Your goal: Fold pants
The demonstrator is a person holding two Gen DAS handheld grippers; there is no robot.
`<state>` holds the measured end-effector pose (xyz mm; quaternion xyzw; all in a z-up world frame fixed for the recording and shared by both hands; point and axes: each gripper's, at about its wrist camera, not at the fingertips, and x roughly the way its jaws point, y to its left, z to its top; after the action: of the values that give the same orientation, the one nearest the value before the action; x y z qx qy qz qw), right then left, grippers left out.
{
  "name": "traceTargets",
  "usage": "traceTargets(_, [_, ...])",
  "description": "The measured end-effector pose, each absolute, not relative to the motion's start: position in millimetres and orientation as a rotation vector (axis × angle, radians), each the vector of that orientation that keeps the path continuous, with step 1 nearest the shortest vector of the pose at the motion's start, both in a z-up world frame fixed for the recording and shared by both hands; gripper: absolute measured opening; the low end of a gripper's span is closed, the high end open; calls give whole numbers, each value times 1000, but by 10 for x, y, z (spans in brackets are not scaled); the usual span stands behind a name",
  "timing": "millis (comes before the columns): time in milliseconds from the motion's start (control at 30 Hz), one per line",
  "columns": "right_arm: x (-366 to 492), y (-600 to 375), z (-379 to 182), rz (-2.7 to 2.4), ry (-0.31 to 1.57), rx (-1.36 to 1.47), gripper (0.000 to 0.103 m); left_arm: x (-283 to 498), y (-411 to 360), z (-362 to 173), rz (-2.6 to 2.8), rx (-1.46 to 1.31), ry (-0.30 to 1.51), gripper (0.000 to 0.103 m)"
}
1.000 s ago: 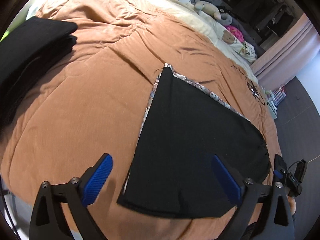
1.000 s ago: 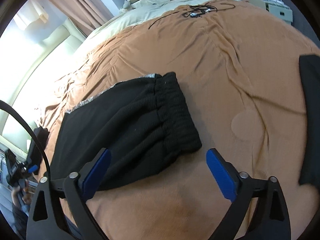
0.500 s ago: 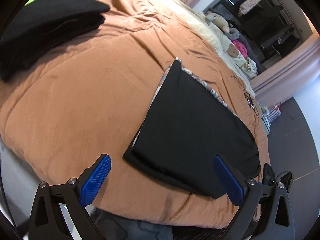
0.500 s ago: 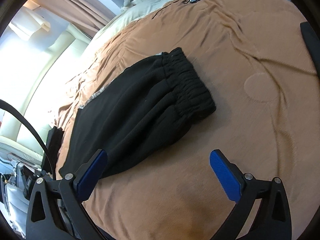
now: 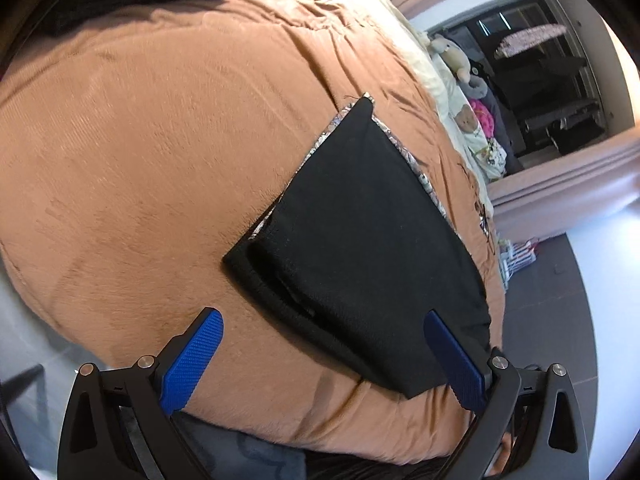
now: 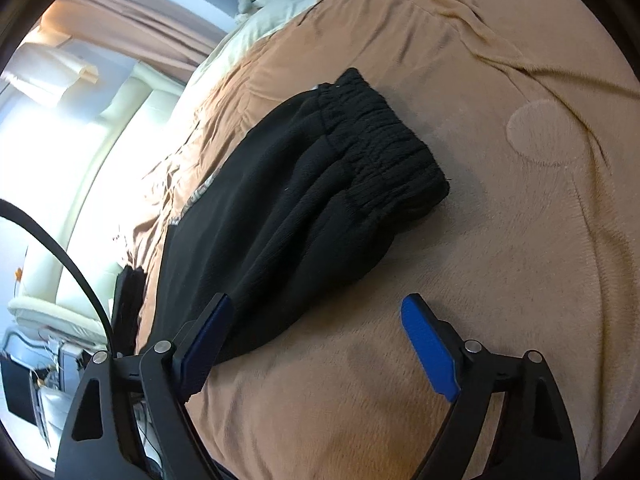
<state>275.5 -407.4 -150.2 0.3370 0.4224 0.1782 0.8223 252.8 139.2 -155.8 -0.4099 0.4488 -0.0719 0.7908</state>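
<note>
Left gripper (image 5: 324, 356): wide open, empty, above the pants (image 5: 360, 240), hem edge between and just ahead of the fingers. Right gripper (image 6: 316, 344): open, lately narrowing, gripping nothing; left finger over the pants (image 6: 304, 200) edge, waistband ahead, right finger over bare bed (image 6: 500, 240). Pants folded flat on the bed. No legible writing.

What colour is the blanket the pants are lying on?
The blanket is a plain orange-brown; the black pants lie on it. Best seen in the right wrist view.
</note>
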Motion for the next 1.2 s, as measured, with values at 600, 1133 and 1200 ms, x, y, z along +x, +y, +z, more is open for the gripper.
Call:
traceTargets(600, [2990, -4058, -1738, 349, 850, 895, 21, 2561, 1383, -1757, -102, -981, 927, 30])
traceTargets(1133, [2989, -3903, -1464, 311, 906, 767, 28, 2226, 1534, -1603, -99, -1039, 862, 6])
traceTargets(1200, [2962, -3916, -1424, 314, 916, 752, 40, 2271, 1533, -1652, -104, -1051, 884, 6])
